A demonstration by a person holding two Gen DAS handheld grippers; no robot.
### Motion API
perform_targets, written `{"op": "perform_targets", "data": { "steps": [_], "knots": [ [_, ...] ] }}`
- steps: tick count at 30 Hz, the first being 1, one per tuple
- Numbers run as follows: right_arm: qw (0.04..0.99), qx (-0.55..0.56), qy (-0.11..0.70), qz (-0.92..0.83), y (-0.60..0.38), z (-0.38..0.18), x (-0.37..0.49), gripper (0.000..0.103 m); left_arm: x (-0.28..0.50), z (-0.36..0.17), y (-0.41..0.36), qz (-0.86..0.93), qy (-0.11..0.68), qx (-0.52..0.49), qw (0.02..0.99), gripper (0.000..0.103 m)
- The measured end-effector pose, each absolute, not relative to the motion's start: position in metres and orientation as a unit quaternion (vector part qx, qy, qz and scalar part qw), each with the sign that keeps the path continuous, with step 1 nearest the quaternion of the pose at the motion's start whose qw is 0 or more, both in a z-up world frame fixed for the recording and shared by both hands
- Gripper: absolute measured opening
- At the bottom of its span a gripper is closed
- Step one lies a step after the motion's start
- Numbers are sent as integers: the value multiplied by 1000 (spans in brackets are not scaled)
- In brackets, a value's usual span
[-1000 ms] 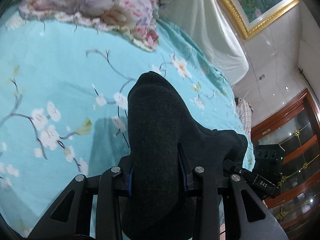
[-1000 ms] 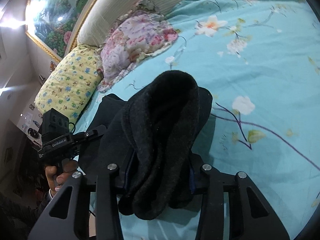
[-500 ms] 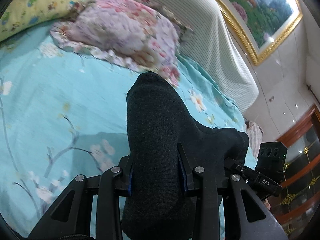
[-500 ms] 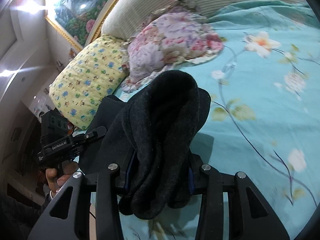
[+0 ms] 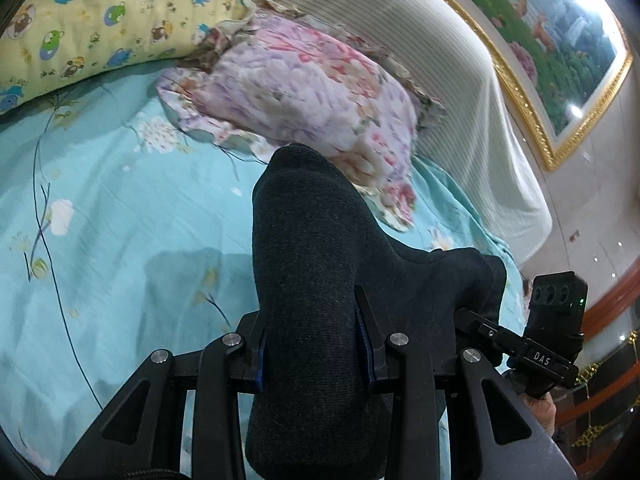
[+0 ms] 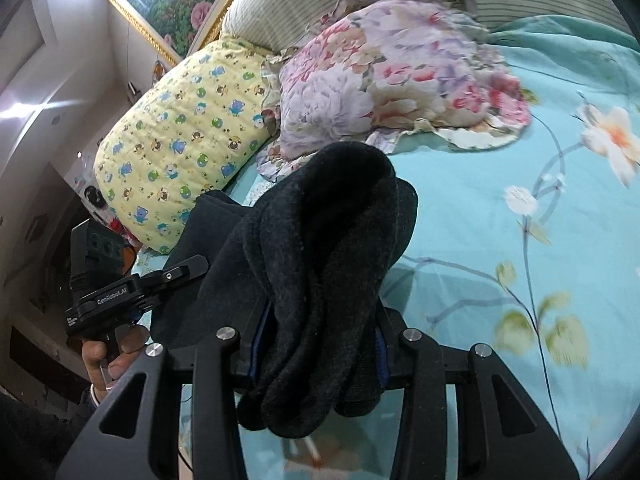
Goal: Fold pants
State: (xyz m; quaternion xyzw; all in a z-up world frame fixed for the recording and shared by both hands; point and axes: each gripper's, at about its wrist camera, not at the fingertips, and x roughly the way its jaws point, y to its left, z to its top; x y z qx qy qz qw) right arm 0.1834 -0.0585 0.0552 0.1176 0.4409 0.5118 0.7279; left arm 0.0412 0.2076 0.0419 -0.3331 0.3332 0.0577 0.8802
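Pants (image 5: 316, 280) bulge dark and bunched up through the left gripper (image 5: 310, 344), clamped tight, above the sheet (image 5: 120, 220); floral pillow (image 5: 304, 88) beyond, right gripper (image 5: 532, 344) alongside. Right view: right gripper (image 6: 316, 356) pinches thick fuzzy folds, blocking the yellow pillow (image 6: 180, 140); left gripper (image 6: 120, 292) grips alongside.

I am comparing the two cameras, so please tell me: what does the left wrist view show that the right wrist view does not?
Only the left wrist view shows the right claw from outside, beside a wooden cabinet, and the left claw shut on the pants.

Only the right wrist view shows the person's left hand on the handle, and the right claw clamping bunched cloth.

Both show the dark pants held up above the turquoise sheet, the yellow pillow, the floral pillow, the striped headboard and the gold-framed painting.
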Motion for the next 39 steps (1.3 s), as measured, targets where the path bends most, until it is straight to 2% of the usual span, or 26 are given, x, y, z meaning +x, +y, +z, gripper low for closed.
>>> {"op": "perform_targets", "data": {
  "steps": [14,22,24,25,32,34,36,39],
  "knots": [
    [712,92,461,522,-12,23,217,46,57,6,233,91,353,-340,867,37],
    [719,80,464,511,-15,8,222,59,61,-4,234,99,362,-329,867,51],
    [721,82,464,509,-17,5,223,63,61,-4,233,104,365,-321,868,59],
    [723,81,463,505,-18,3,223,66,61,-4,233,109,367,-317,868,60],
    [732,84,462,494,-21,9,219,72,51,5,233,122,367,-310,869,66],
    [742,80,457,484,-24,15,217,81,47,7,231,125,367,-307,869,68],
    [750,85,447,481,-29,21,215,84,42,11,228,130,366,-302,871,74],
    [757,94,434,479,-36,31,211,90,34,17,223,143,363,-289,874,77]
  ]
}}
